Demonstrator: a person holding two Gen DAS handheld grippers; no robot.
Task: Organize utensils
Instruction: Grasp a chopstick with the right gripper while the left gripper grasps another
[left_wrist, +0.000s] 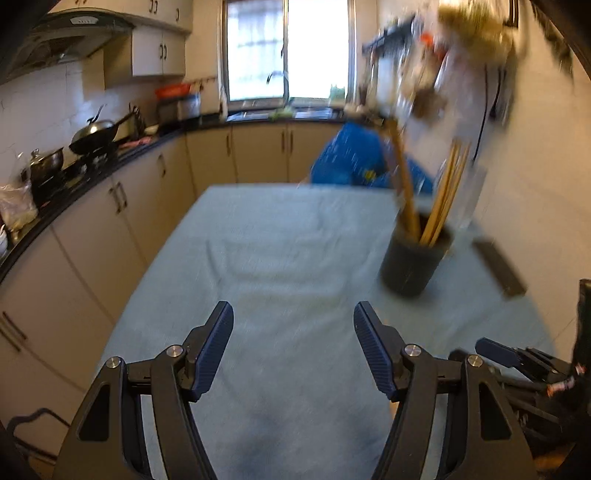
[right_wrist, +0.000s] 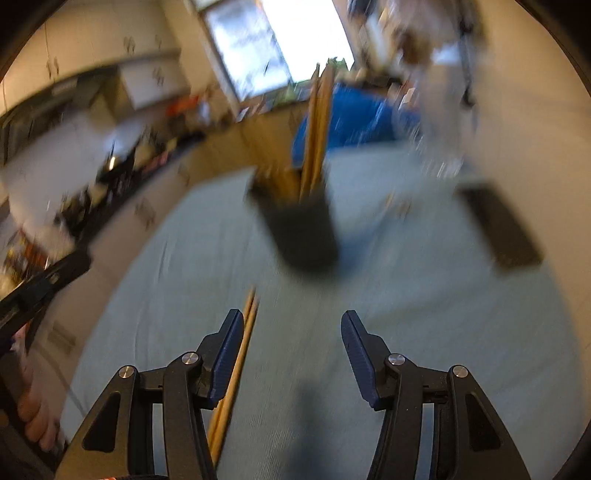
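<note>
A dark round holder (left_wrist: 415, 262) stands on the pale blue cloth (left_wrist: 280, 236), right of centre. It holds wooden chopsticks (left_wrist: 447, 192) and a longer wooden handle (left_wrist: 404, 184). My left gripper (left_wrist: 293, 306) hovers open over bare cloth, short and left of the holder, with nothing between its pads. In the right wrist view, my right gripper (right_wrist: 291, 315) is open too, with the blurred holder (right_wrist: 299, 229) ahead of it. A loose pair of chopsticks (right_wrist: 251, 306) lies on the cloth and runs under the left finger, outside the gap.
A flat dark rectangular object (left_wrist: 498, 269) lies right of the holder near the wall. A blue bag (left_wrist: 351, 155) sits beyond the table's far edge. Counter and cabinets (left_wrist: 110, 177) with a wok run along the left. A hand (right_wrist: 33, 417) shows at lower left.
</note>
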